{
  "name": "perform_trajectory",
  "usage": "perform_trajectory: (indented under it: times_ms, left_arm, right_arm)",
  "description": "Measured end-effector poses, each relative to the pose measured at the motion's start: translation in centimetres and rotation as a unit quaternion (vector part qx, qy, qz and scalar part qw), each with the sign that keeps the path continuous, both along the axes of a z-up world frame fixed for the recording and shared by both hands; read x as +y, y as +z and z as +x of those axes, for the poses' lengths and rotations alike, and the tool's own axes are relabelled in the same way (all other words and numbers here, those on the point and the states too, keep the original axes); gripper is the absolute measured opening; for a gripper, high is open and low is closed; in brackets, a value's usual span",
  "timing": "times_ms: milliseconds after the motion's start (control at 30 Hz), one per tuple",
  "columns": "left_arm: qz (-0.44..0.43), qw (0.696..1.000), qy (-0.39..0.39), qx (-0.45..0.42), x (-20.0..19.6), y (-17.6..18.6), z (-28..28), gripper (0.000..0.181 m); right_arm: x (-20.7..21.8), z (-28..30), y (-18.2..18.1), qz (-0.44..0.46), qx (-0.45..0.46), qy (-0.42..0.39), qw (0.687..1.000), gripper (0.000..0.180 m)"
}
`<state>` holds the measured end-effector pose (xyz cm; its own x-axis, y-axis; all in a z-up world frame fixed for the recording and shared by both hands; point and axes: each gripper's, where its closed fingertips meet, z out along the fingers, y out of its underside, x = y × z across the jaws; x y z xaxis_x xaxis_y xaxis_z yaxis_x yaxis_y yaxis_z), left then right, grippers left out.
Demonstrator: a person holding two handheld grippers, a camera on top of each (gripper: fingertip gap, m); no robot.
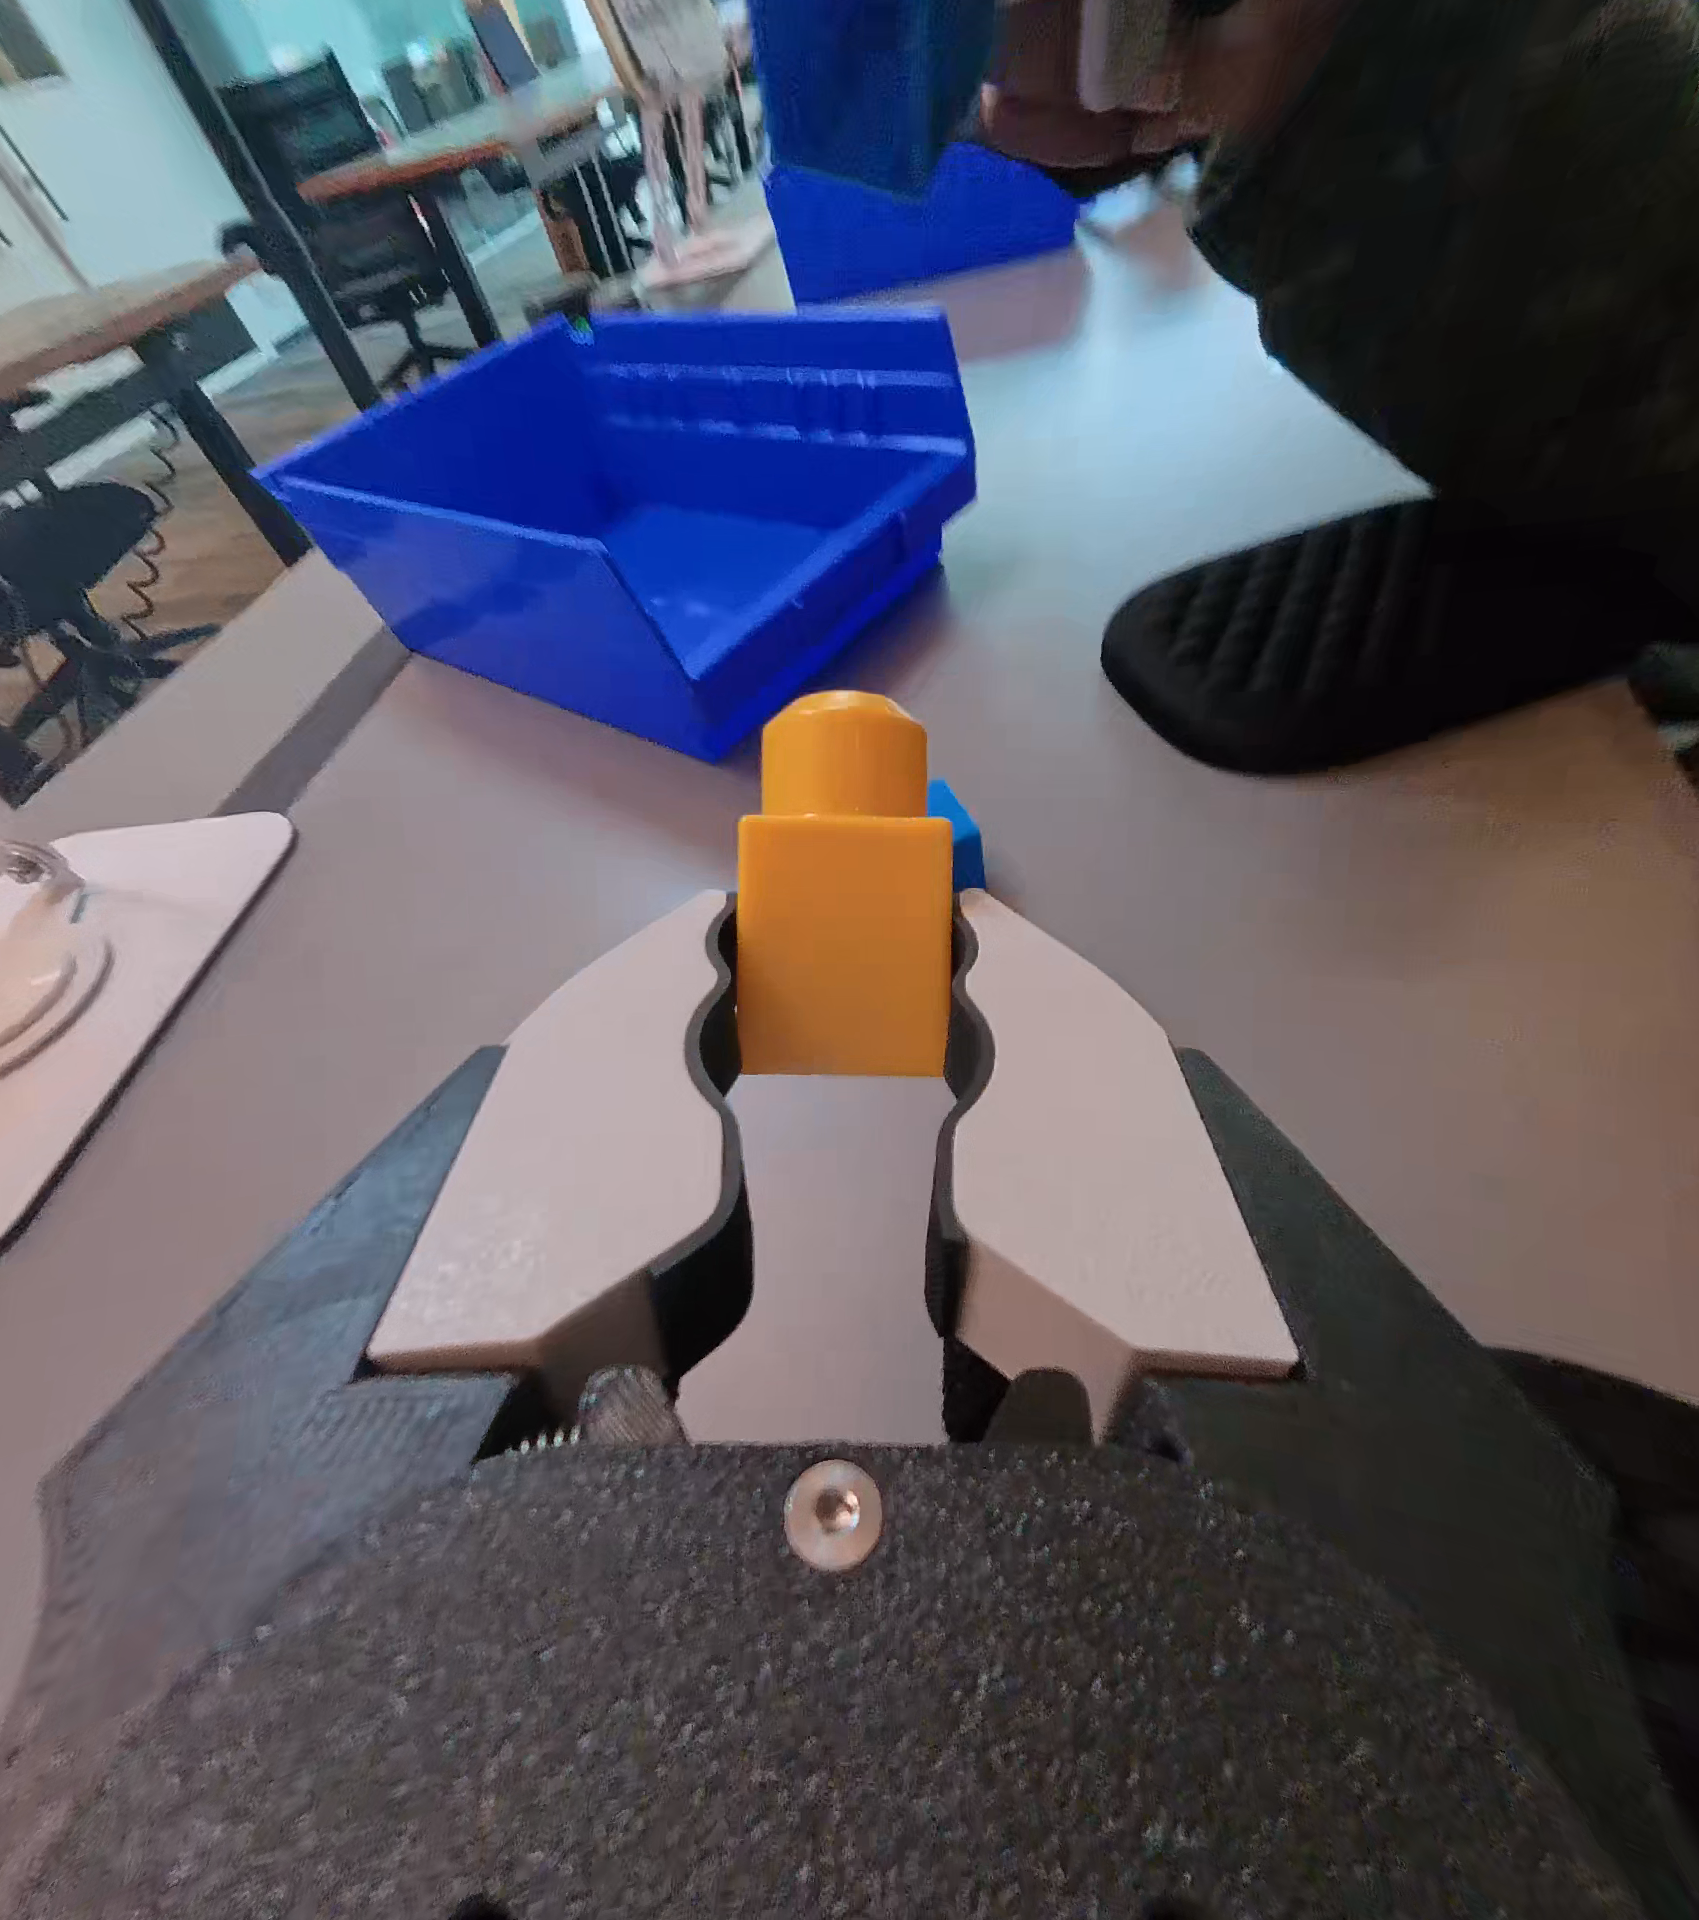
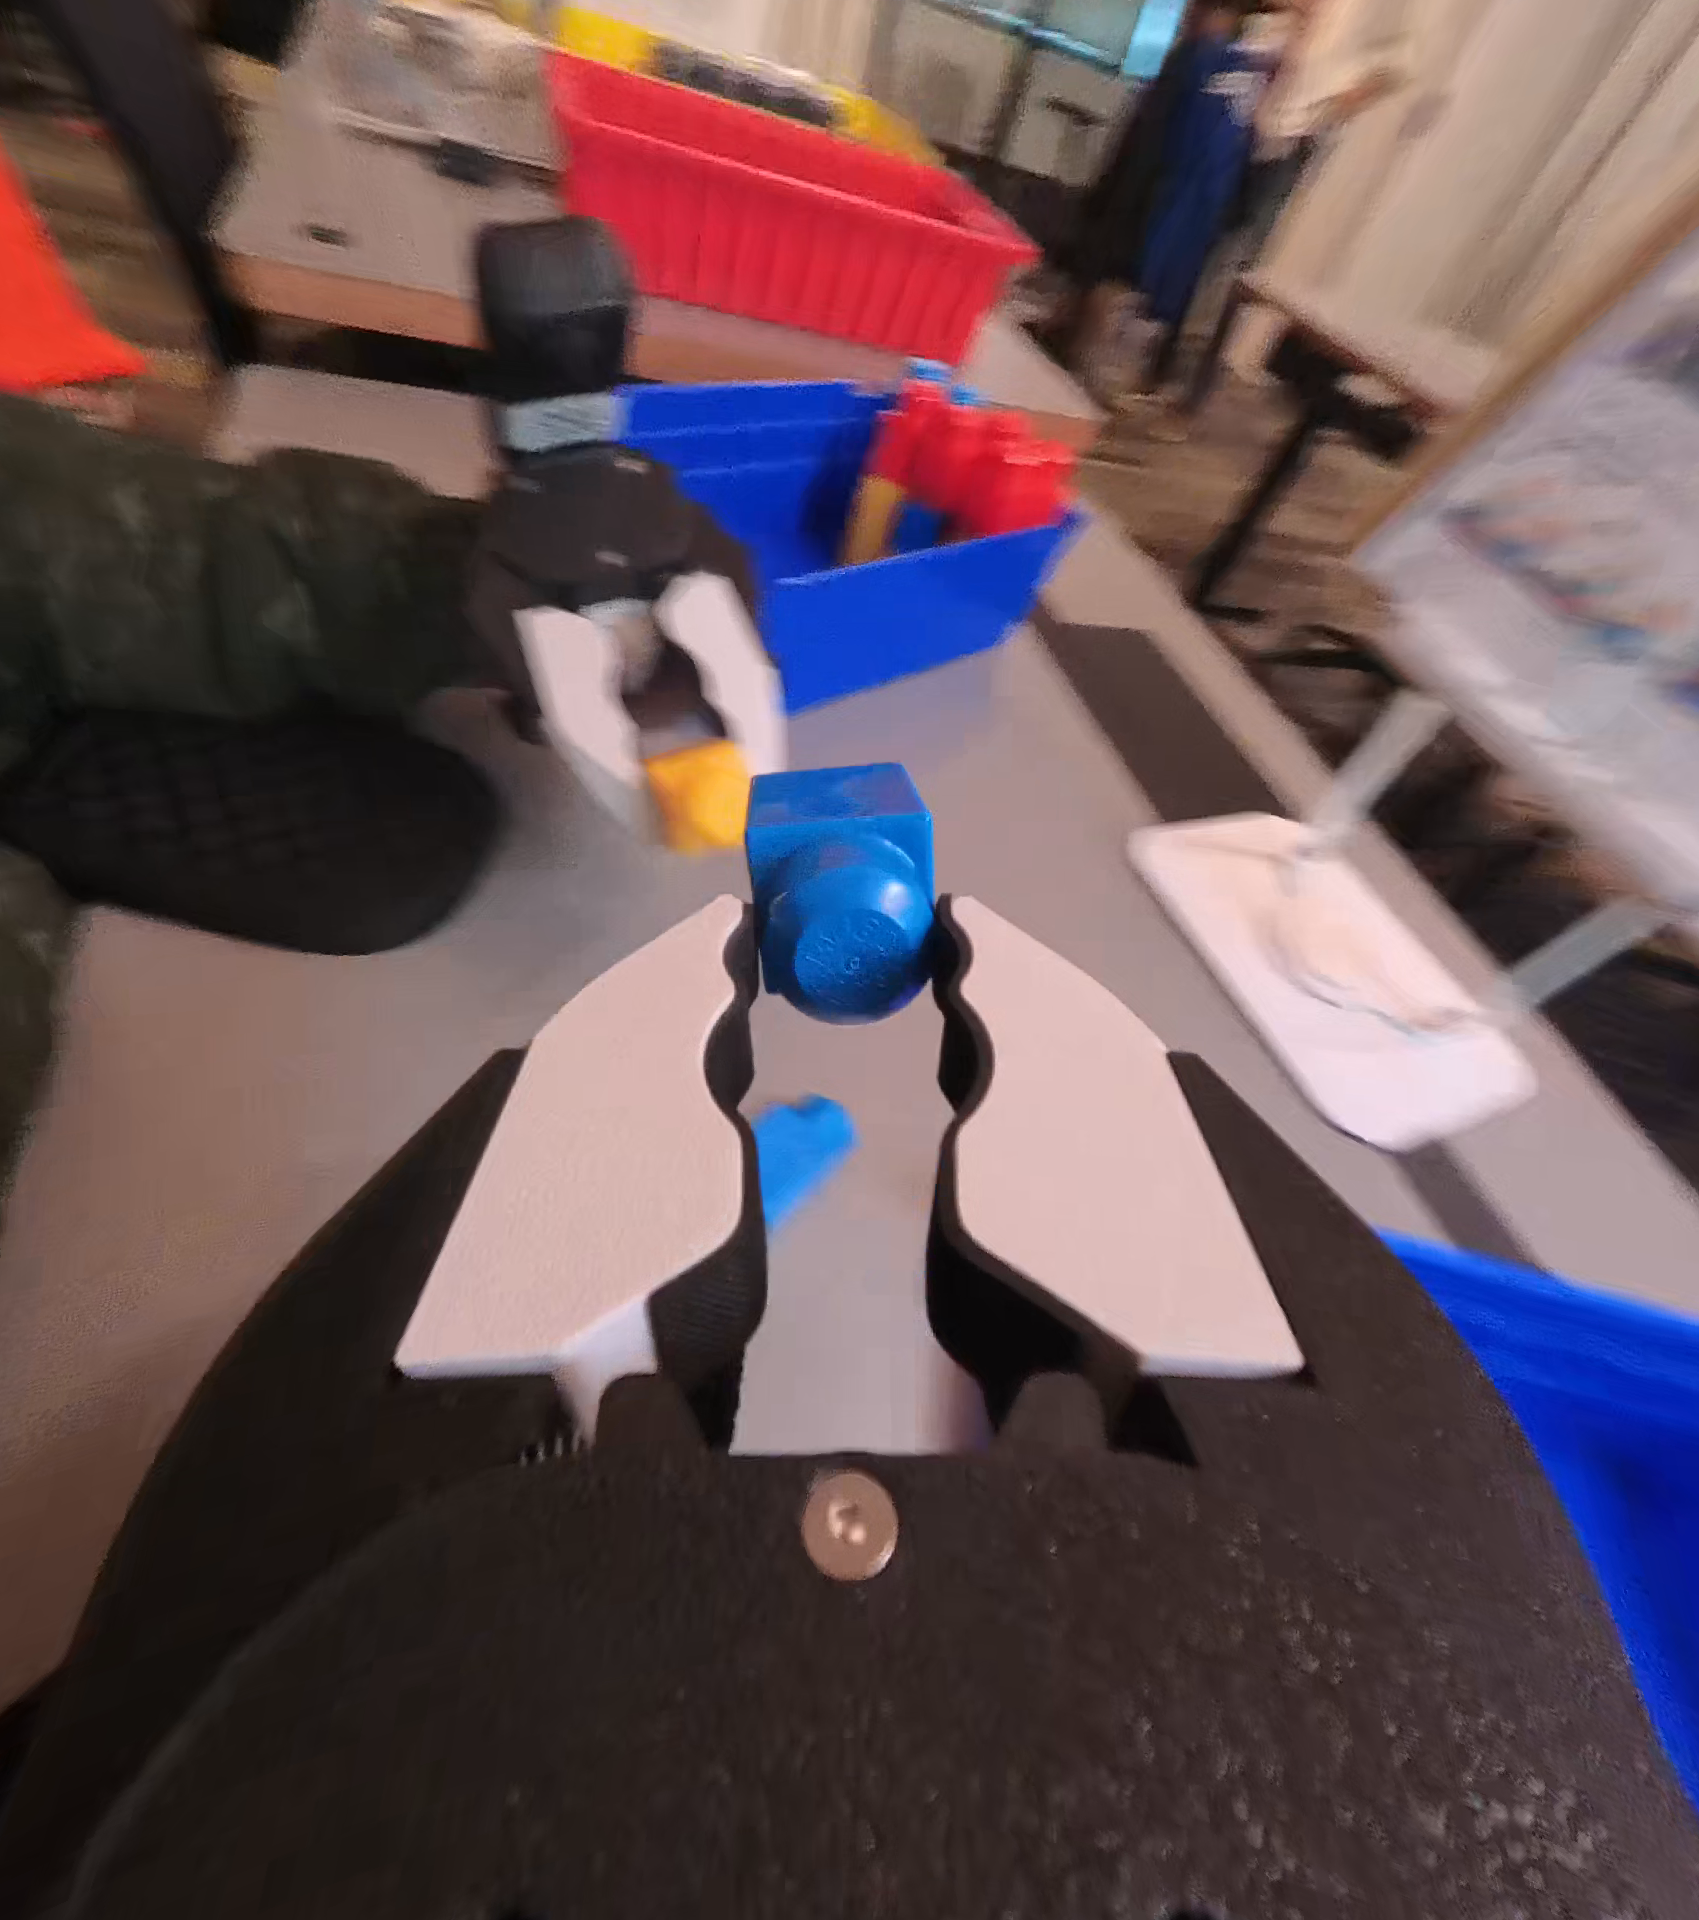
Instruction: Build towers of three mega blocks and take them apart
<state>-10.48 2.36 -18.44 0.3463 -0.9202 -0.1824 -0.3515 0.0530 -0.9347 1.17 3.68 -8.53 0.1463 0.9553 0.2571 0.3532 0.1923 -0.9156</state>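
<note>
— Nearest the lens, what has the left gripper (image 1: 845, 935) got?
— An orange block (image 1: 843, 940), upright, stud on top, pinched between its fingertips above the desk (image 1: 512, 831).
— And the right gripper (image 2: 845, 940)?
— Closed on a blue block (image 2: 837, 883), its stud facing the camera. Another blue piece (image 2: 798, 1153) lies blurred on the desk beneath.
— Bins?
— One blue bin (image 1: 637, 520) beyond the orange block; another (image 2: 912, 613) holds red blocks.

**Hidden and blurred**

We see only a corner of a blue block (image 1: 957, 831) behind the orange block (image 1: 845, 940). Under the right gripper, a smeared blue piece (image 2: 798, 1153) lies on the table, perhaps another block.
</note>
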Motion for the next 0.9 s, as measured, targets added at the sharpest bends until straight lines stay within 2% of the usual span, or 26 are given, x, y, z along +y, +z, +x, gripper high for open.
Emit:
perform_trajectory:
  times_ms: [67, 100, 133, 200, 300, 367, 600, 700, 767, 833, 900]
  left_arm:
    - [0.007, 0.999, 0.007, -0.031, 0.2, 1.3, -0.1, 0.036]
    - [0.009, 0.999, 0.008, -0.039, 0.2, 1.6, 0.0, 0.036]
    - [0.011, 0.999, 0.009, -0.043, 0.2, 1.7, 0.0, 0.036]
    - [0.016, 0.999, 0.015, -0.04, 0.3, 1.5, 0.0, 0.036]
    - [0.013, 0.999, 0.02, -0.04, 0.6, 1.2, 0.0, 0.036]
    - [0.01, 0.999, 0.023, -0.037, 0.8, 0.9, -0.1, 0.036]
    - [0.005, 0.999, 0.025, -0.036, 0.9, 0.6, -0.1, 0.036]
    - [0.005, 0.999, 0.023, -0.034, 0.8, 0.5, 0.1, 0.037]
    - [0.004, 0.999, 0.018, -0.036, 0.6, 0.6, 0.3, 0.037]
    - [0.0, 0.999, 0.012, -0.043, 0.4, 0.7, 0.6, 0.037]
    - [-0.001, 0.999, 0.004, -0.05, 0.1, 0.9, 1.1, 0.037]
  right_arm:
    - [3.9, 3.6, 1.0, 0.02, -0.03, -0.105, 0.994, 0.032]
    - [5.9, 5.2, 0.4, 0.014, -0.072, -0.152, 0.986, 0.033]
    - [8.1, 6.7, -0.8, 0.006, -0.124, -0.196, 0.973, 0.032]
    - [11.4, 8.6, -4.3, -0.04, -0.238, -0.232, 0.942, 0.033]
    - [14.3, 9.2, -10.0, -0.122, -0.365, -0.22, 0.896, 0.033]
    - [15.3, 8.9, -12.9, -0.154, -0.415, -0.204, 0.873, 0.033]
    - [14.9, 6.7, -17.2, -0.219, -0.476, -0.156, 0.837, 0.033]
    - [15.1, 6.8, -17.4, -0.211, -0.473, -0.17, 0.838, 0.041]
    - [15.1, 6.5, -16.1, -0.195, -0.447, -0.183, 0.854, 0.047]
    - [14.4, 5.4, -13.6, -0.154, -0.401, -0.183, 0.884, 0.05]
    - [11.7, 2.5, -10.6, -0.115, -0.335, -0.133, 0.926, 0.052]
